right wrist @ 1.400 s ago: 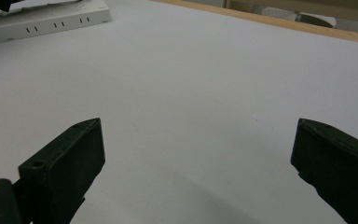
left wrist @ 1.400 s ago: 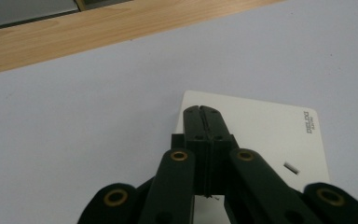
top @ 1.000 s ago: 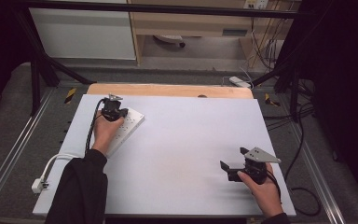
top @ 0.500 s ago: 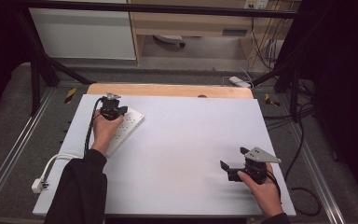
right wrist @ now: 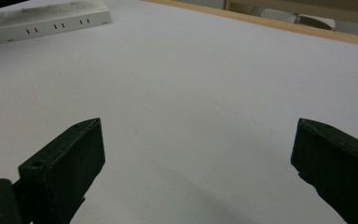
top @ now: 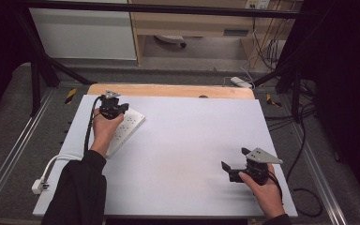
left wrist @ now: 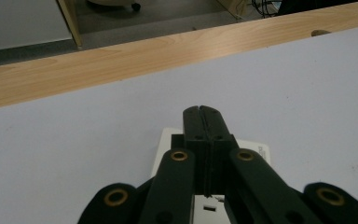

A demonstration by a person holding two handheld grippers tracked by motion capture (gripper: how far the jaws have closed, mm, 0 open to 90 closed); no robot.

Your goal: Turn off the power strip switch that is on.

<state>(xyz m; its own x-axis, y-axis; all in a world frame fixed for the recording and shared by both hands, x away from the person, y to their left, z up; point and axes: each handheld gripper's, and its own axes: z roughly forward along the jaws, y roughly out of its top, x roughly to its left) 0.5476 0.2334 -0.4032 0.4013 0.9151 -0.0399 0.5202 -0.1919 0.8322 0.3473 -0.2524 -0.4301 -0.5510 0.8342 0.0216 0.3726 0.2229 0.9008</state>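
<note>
A white power strip [top: 127, 125] lies slantwise on the far left of the white tabletop [top: 187, 136]. My left gripper [top: 115, 108] is held over the strip's far end, jaws shut with nothing seen between them. In the left gripper view the closed tips [left wrist: 200, 112] sit above the end of the power strip [left wrist: 254, 150]. Near the front right, my right gripper [top: 228, 171] hovers low over bare table, open. Its wide-open jaws [right wrist: 196, 154] point across the table, with the power strip [right wrist: 42, 21] far off.
The strip's white cable runs toward the front left and ends in a plug [top: 38, 185] at the table's left edge. A wooden strip [top: 168, 90] borders the far edge. Metal rails flank the table, and cables and another power strip [top: 240, 82] lie on the floor beyond.
</note>
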